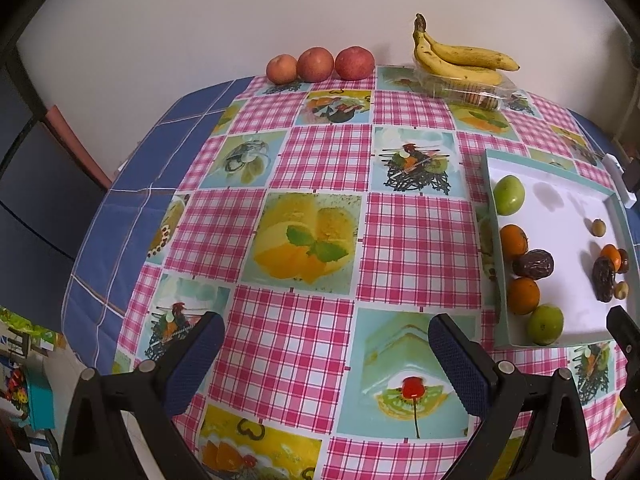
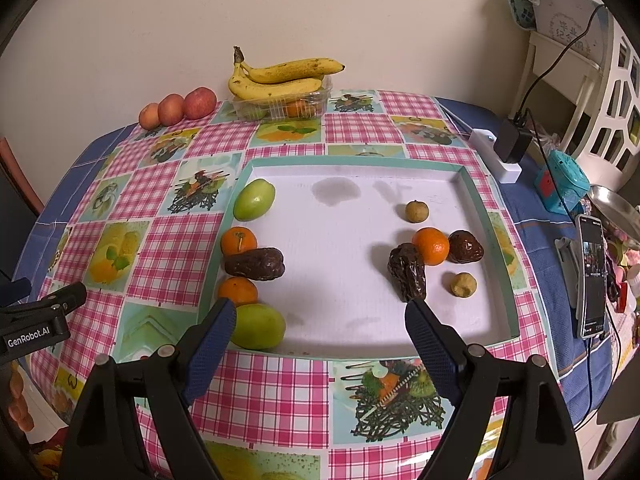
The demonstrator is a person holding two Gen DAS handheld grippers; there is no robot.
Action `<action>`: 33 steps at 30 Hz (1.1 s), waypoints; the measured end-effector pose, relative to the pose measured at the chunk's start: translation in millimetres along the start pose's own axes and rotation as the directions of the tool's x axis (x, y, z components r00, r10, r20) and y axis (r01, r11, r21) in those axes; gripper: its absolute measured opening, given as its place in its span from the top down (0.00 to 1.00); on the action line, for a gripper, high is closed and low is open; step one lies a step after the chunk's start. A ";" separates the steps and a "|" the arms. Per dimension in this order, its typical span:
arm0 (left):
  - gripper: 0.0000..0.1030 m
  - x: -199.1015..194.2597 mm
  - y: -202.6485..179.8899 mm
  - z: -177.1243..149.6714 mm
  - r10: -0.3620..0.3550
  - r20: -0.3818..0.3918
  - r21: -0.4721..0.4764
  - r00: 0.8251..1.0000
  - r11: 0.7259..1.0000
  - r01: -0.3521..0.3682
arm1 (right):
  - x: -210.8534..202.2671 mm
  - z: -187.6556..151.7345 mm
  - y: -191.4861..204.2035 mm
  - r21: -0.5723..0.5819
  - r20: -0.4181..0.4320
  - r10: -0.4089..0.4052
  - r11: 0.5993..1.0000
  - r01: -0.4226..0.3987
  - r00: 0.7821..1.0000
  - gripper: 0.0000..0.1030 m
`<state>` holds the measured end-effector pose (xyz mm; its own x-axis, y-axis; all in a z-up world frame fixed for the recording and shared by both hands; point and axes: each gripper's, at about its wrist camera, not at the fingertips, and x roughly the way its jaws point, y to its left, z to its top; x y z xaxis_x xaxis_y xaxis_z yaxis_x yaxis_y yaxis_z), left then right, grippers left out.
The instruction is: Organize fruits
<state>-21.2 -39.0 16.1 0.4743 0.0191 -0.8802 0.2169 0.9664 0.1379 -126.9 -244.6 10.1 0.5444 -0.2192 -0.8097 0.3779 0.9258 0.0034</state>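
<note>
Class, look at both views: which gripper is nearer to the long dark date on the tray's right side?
Right. The right gripper hovers open at the tray's near edge, one finger just short of the date. The left gripper is open over the tablecloth, left of the tray.

Tablecloth [image 2: 172,256]: pink-and-white gingham squares alternating with pale turquoise and yellow dessert prints; blue cloth [image 1: 120,184] with thin white lines beneath it

Tray [image 2: 496,240]: white floor, mint-green rim

In the tray: two bright green fruits [image 2: 254,199], three orange tangerines [image 2: 431,246], dark brown wrinkled dates [image 2: 255,264], two dull yellow-tan small round fruits [image 2: 417,211]

By the cream wall: three red-pink apples [image 2: 200,103], shading to orange; yellow bananas [image 2: 280,78], brown-flecked, on a clear container

Gripper fingers [image 2: 210,344]: dark blue textured pads on black frames
</note>
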 end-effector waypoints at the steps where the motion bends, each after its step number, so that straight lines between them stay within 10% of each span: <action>1: 0.00 0.4 0.1 -0.1 0.000 -0.002 -0.001 1.000 1.000 0.000 | -0.2 0.1 0.4 0.001 0.000 -0.001 1.000 0.001 1.000 0.16; 33: 0.00 8.1 4.5 -1.2 0.003 -0.039 -0.017 0.999 1.000 -0.004 | 4.0 -1.0 2.6 -0.028 -0.021 0.008 1.000 -0.009 1.000 0.16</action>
<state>-17.4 -34.2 9.0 0.4413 0.0321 -0.8968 0.2007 0.9705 0.1335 -124.4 -242.8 6.2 0.5313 -0.2050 -0.8220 0.3519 0.9360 -0.0059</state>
